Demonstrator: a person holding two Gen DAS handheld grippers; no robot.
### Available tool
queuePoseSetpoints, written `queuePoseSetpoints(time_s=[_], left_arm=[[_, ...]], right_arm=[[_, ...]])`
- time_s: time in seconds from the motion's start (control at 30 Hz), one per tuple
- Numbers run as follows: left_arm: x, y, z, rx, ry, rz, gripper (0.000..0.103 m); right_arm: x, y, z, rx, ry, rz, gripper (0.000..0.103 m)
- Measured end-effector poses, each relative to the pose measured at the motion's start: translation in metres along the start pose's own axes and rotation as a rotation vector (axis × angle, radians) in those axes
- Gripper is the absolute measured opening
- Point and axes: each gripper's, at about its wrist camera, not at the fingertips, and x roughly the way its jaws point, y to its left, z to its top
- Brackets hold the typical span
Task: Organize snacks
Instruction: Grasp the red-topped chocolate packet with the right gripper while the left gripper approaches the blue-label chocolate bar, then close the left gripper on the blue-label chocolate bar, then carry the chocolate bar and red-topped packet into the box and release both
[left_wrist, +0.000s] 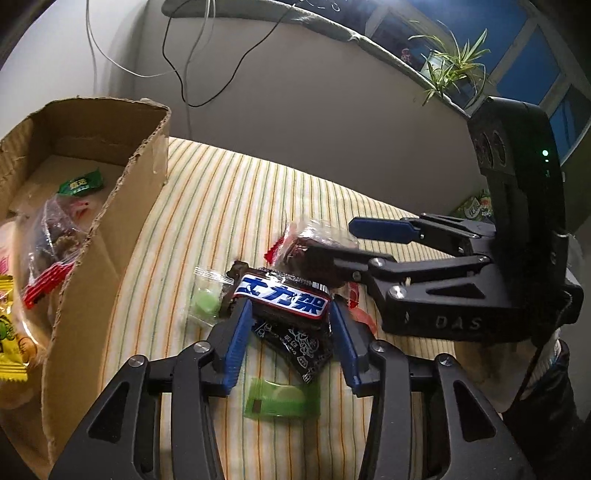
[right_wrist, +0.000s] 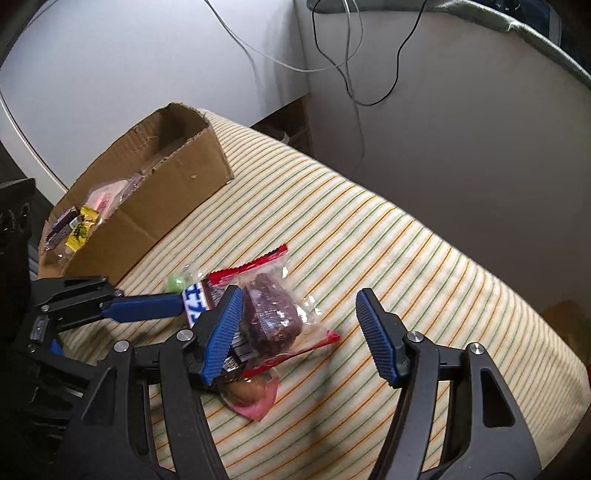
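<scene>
Here the left gripper (left_wrist: 291, 314) has its jaws closed narrow on the Snickers bar (left_wrist: 282, 301), which sits on the snack pile on the striped cloth (left_wrist: 207, 206), right of the cardboard box (left_wrist: 110, 229). The right gripper (right_wrist: 299, 314) stands wide open around the clear-wrapped brownie (right_wrist: 273, 314). The bar's long axis runs across the left fingers, one end toward the box. The slippery wrapper may slide, or drag the black packet (left_wrist: 295, 343) underneath.

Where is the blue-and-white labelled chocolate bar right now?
In the left wrist view, the chocolate bar lies on the striped cloth between the left gripper fingers, right of the cardboard box.
</scene>
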Motion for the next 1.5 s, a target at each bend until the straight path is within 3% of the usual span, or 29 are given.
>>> queuePoseSetpoints(time_s=[0.3, 0.4, 0.53, 0.7, 0.8, 0.87, 0.97, 1.23, 1.5], left_arm=[[0.010, 0.001, 0.005, 0.001, 0.011, 0.035, 0.044], [0.014, 0.001, 0.011, -0.004, 0.011, 0.051, 0.045], [0.021, -0.003, 0.016, -0.009, 0.011, 0.069, 0.057], [0.034, -0.013, 0.025, 0.015, -0.004, 0.144, 0.057], [0.039, -0.019, 0.026, 0.058, -0.023, 0.201, 0.053], [0.043, -0.024, 0.024, 0.097, -0.040, 0.255, 0.037], [0.043, -0.025, 0.022, 0.120, -0.059, 0.289, 0.027], [0.025, -0.028, 0.017, 0.124, -0.096, 0.267, 0.027], [-0.032, -0.031, 0.000, 0.146, -0.169, 0.250, 0.027]], right_arm=[[0.008, 0.003, 0.001, -0.009, 0.024, -0.035, 0.037], [0.005, -0.002, -0.001, -0.003, 0.020, -0.072, 0.037], [-0.001, -0.015, -0.006, 0.025, 0.015, -0.105, 0.036], [-0.008, -0.028, -0.013, 0.054, 0.007, -0.139, 0.036], [-0.010, -0.033, -0.014, 0.069, -0.001, -0.148, 0.036], [-0.010, -0.032, -0.015, 0.069, -0.005, -0.158, 0.036], [-0.012, -0.030, -0.018, 0.060, -0.009, -0.176, 0.036], [-0.028, -0.020, -0.022, 0.079, -0.040, -0.200, 0.034], [-0.058, 0.005, -0.018, 0.084, -0.094, -0.196, 0.034]])
